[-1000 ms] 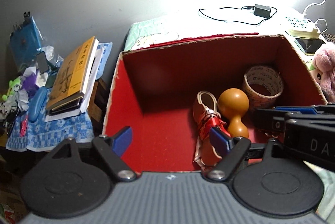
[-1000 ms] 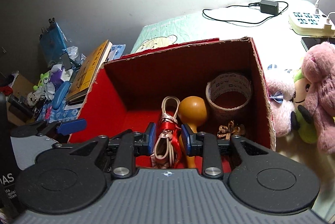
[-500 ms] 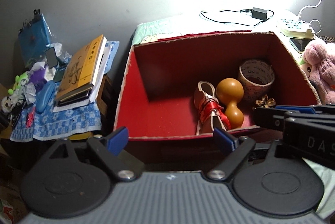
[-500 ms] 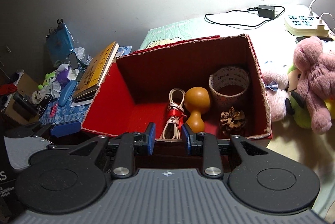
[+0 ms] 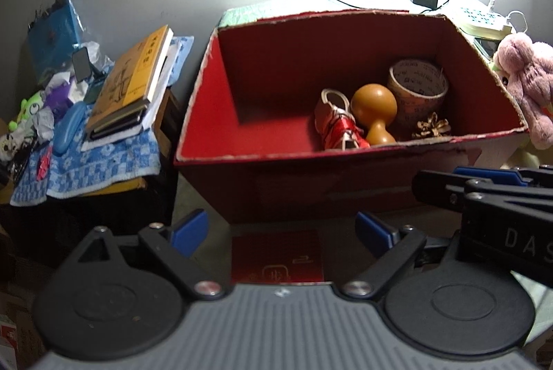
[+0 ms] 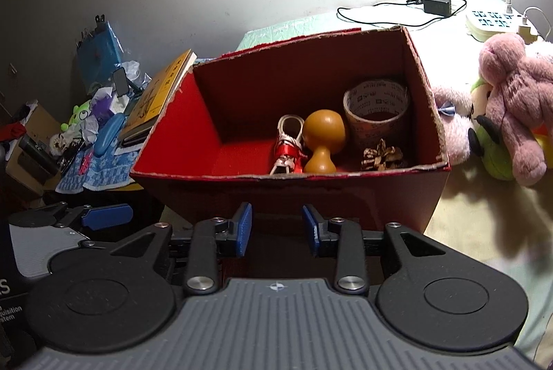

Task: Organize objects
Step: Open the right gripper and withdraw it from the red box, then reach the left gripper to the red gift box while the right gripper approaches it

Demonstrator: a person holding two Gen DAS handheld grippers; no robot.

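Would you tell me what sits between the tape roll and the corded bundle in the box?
The wooden knob stands between the tape roll and the bundle, clearest in the right wrist view.

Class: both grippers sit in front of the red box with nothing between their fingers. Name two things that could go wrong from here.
1. The wooden gourd-shaped piece, red-ribboned cord bundle, tape roll and pine cone sit crowded together; reaching for one could knock another.
2. The right gripper and left gripper hover close together before the red box; they could collide or push it.
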